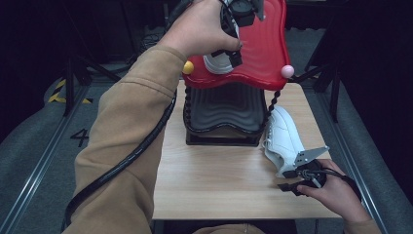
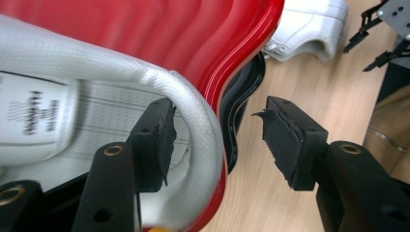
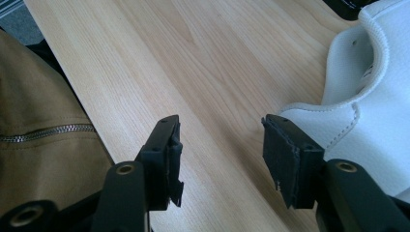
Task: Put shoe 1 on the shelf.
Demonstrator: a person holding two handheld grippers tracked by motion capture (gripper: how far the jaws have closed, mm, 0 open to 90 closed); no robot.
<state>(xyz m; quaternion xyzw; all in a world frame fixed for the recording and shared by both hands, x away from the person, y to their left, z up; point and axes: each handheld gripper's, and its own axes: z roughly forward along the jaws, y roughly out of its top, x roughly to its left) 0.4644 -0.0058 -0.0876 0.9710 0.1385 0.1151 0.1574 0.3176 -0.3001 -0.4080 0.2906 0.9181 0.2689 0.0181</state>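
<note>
A white shoe lies on the red wavy top shelf of a small rack at the back of the table. My left gripper is over it and open. One pad is inside the shoe's opening, the padded collar runs between the jaws, and the other pad stands clear of it. A second white shoe lies on the wooden table to the right of the rack. Just in front of its heel my right gripper is open, with bare wood between its jaws.
Under the red shelf sits a black wavy shelf, joined by twisted black posts. A yellow ball and a pink ball cap the front corners. The table drops off close on both sides, with grey floor and rails beyond.
</note>
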